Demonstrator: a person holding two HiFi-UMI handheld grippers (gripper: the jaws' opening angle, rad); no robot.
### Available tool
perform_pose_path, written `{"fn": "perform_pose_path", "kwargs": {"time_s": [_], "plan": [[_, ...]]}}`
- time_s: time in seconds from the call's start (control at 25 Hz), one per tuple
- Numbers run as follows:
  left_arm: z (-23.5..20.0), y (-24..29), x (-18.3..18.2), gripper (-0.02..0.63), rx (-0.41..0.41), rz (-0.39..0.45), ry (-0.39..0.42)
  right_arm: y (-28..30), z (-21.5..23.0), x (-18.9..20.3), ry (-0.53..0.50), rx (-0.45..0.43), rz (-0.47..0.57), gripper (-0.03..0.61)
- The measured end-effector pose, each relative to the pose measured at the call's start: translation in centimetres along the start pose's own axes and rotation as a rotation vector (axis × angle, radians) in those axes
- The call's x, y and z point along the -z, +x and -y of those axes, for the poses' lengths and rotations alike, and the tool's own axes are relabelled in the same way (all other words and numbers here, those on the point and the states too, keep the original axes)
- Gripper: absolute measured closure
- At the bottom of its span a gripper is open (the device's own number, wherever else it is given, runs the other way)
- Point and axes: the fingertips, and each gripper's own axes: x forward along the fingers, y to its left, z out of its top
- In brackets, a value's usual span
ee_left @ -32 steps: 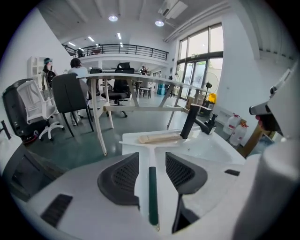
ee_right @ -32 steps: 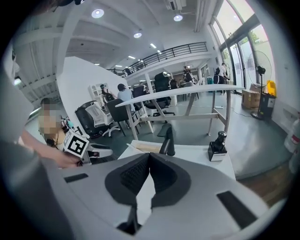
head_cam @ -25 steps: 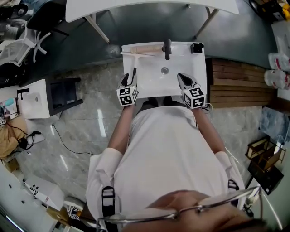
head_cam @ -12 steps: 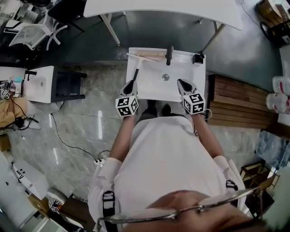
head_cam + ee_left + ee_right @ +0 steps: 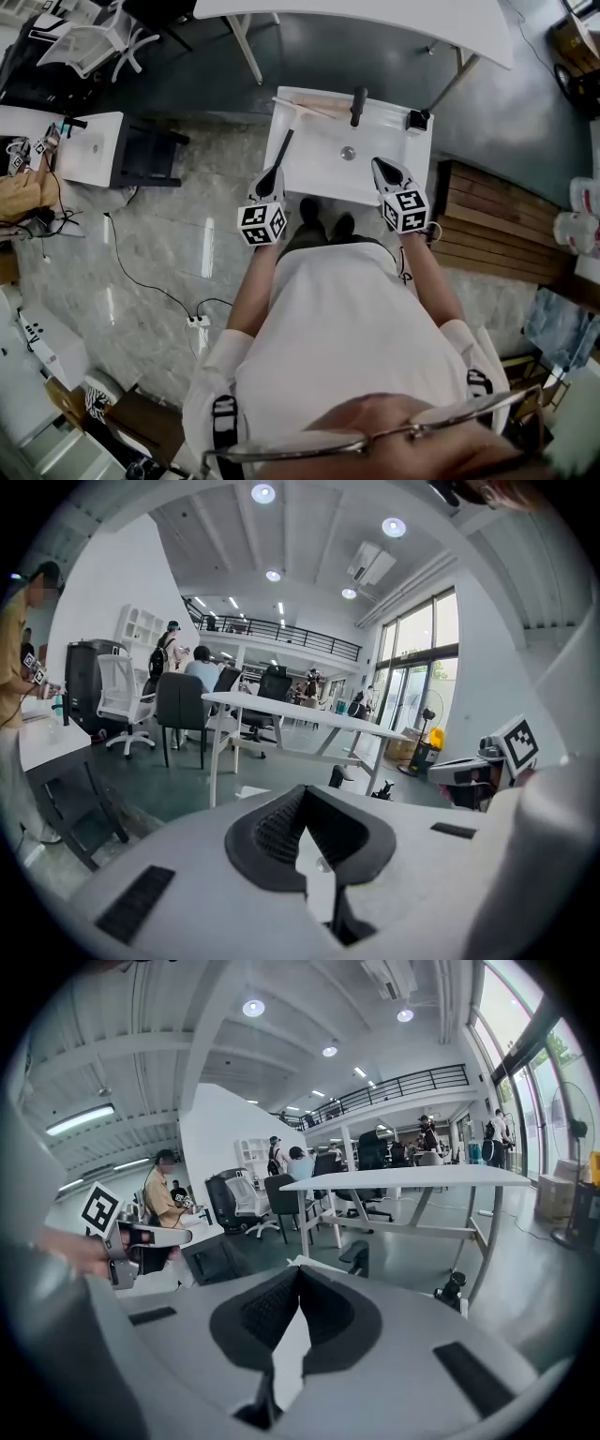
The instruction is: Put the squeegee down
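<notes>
The squeegee (image 5: 285, 144) lies on the left side of the white sink (image 5: 394, 141), black handle toward me, pale blade across the far rim. My left gripper (image 5: 270, 174) hangs just short of the handle's near end, apart from it. Its jaws have just been closing and stand shut with nothing between them. My right gripper (image 5: 382, 169) hovers over the sink's near right edge, also shut and empty. In the left gripper view the pads (image 5: 272, 827) meet over the white sink top. In the right gripper view the jaws are shut in the same way.
A black faucet (image 5: 355, 105) stands at the sink's far rim, with the drain (image 5: 348, 153) in the basin and a small black object (image 5: 416, 120) at the far right corner. A white table (image 5: 375, 14) lies beyond, wooden slats (image 5: 487, 225) to the right, and a second small sink unit (image 5: 89, 148) to the left.
My left gripper has drawn back from the squeegee handle toward me and risen. The squeegee stays on the sink. The right gripper has barely shifted.
</notes>
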Motion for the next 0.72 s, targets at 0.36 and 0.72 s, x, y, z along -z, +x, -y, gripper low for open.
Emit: {"fn": "perform_pose_path", "kwargs": {"time_s": [0.36,0.72], "plan": [[-1.0,-0.7,-1.7,0.611,0.043,0.033,0.009,-0.9,-0.8,-2.1,-0.040,0.037,0.055,0.574],[-1.4,-0.1,-2.2,0.611,0.095,0.033,0.023,-1.6,-1.3,-3.4,-0.035,0.060,0.100,0.574]]}}
